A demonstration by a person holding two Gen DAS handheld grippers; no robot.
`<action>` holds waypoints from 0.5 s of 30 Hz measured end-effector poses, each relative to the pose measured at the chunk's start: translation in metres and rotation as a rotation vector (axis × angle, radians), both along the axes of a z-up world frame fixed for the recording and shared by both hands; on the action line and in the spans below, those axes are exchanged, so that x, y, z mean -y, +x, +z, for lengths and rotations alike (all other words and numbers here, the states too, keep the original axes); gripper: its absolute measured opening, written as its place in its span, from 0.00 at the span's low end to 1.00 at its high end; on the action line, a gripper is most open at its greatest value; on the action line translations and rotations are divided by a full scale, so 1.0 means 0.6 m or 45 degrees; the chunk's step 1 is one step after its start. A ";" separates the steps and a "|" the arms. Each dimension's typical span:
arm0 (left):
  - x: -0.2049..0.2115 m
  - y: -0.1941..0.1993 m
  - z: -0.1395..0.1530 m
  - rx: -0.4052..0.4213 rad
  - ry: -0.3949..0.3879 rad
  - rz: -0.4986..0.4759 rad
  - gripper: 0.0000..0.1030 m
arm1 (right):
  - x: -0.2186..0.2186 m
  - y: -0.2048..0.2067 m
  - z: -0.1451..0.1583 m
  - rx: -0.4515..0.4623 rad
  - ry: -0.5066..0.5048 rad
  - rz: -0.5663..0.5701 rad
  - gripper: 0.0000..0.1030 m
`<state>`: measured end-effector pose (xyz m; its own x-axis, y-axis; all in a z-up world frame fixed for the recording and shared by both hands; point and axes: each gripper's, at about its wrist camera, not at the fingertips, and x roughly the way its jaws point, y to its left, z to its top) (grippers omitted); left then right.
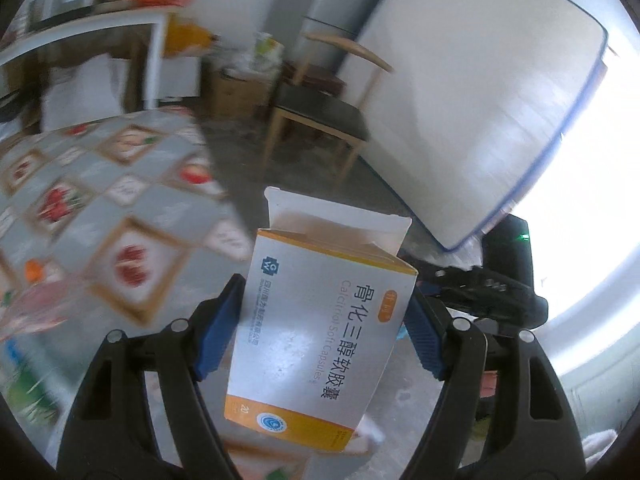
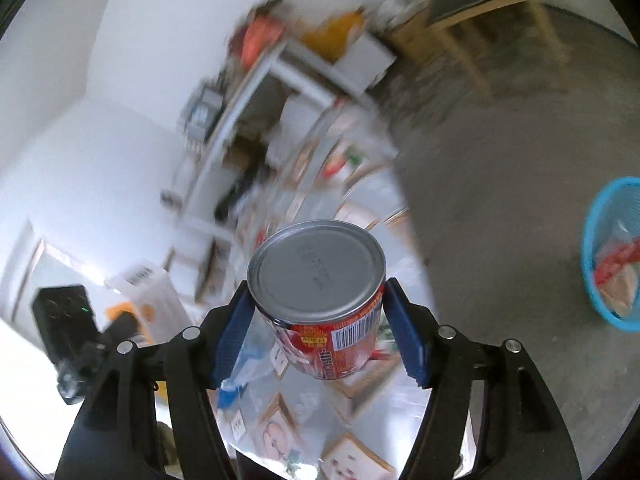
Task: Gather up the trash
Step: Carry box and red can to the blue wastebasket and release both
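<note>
Both tongs loaded. Left tongs (image 1: 324, 332) are clamped on the medicine carton (image 1: 320, 340), blue pads on its two narrow sides, top flap hanging open. Right tongs (image 2: 316, 328) are clamped on the red tin can (image 2: 320, 296), pads on opposite sides of the wall, flat stamped end facing the camera. My landmark is the blue waste basket (image 2: 614, 252): it sits on the concrete floor with wrappers already in it, at the far right edge of the right wrist view. The can is well apart from it, over the bench (image 2: 360, 400) with the patterned cloth. From the left wrist view I can't see the basket at all, so I can't place the carton against it; the carton hangs over floor just off the bench edge. Risks as I judge them: the carton is thin card and hollow, so the squeeze could buckle it and let it twist out; the can is smooth, round and held near one end, so a fast swing could pivot or slip it; both views are motion-blurred, so a release aimed at the basket could miss or hit the rim and tip it. Readable text: carton says "Calcitriol Soft Capsules", Chinese "骨化三醇软胶囊", a blue "GW" logo, "20" at the bottom. The can shows a barcode; its label text and stamped code are illegible.
</note>
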<state>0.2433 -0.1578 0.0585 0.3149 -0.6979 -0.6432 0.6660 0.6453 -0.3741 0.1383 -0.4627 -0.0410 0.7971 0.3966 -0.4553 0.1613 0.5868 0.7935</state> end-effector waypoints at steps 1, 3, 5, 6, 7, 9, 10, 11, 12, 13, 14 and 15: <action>0.026 -0.001 -0.004 -0.009 0.006 -0.028 0.70 | 0.034 -0.032 -0.003 0.003 -0.001 -0.070 0.62; 0.090 -0.003 -0.017 -0.040 0.017 -0.097 0.70 | 0.082 -0.075 -0.015 -0.021 -0.006 -0.168 0.62; 0.154 -0.007 -0.035 -0.066 0.042 -0.156 0.70 | 0.136 -0.121 -0.041 -0.078 0.019 -0.278 0.62; 0.195 -0.008 -0.049 -0.080 0.062 -0.190 0.70 | 0.157 -0.139 -0.057 -0.105 0.035 -0.321 0.62; 0.231 -0.008 -0.063 -0.095 0.085 -0.218 0.70 | 0.184 -0.160 -0.076 -0.143 0.055 -0.372 0.62; 0.303 -0.009 -0.095 -0.130 0.135 -0.261 0.70 | 0.218 -0.182 -0.110 -0.203 0.086 -0.435 0.62; 0.336 -0.010 -0.111 -0.147 0.155 -0.278 0.70 | 0.241 -0.194 -0.133 -0.240 0.112 -0.475 0.62; 0.358 -0.010 -0.121 -0.161 0.170 -0.291 0.70 | 0.256 -0.198 -0.145 -0.264 0.126 -0.495 0.62; 0.397 -0.010 -0.137 -0.184 0.200 -0.302 0.70 | 0.271 -0.200 -0.157 -0.291 0.136 -0.514 0.62; 0.431 -0.009 -0.150 -0.200 0.221 -0.312 0.70 | 0.293 -0.196 -0.174 -0.321 0.140 -0.531 0.62; 0.467 -0.006 -0.163 -0.216 0.234 -0.318 0.71 | 0.307 -0.191 -0.188 -0.345 0.137 -0.548 0.63; 0.494 -0.004 -0.172 -0.223 0.239 -0.308 0.72 | 0.325 -0.186 -0.202 -0.373 0.132 -0.576 0.63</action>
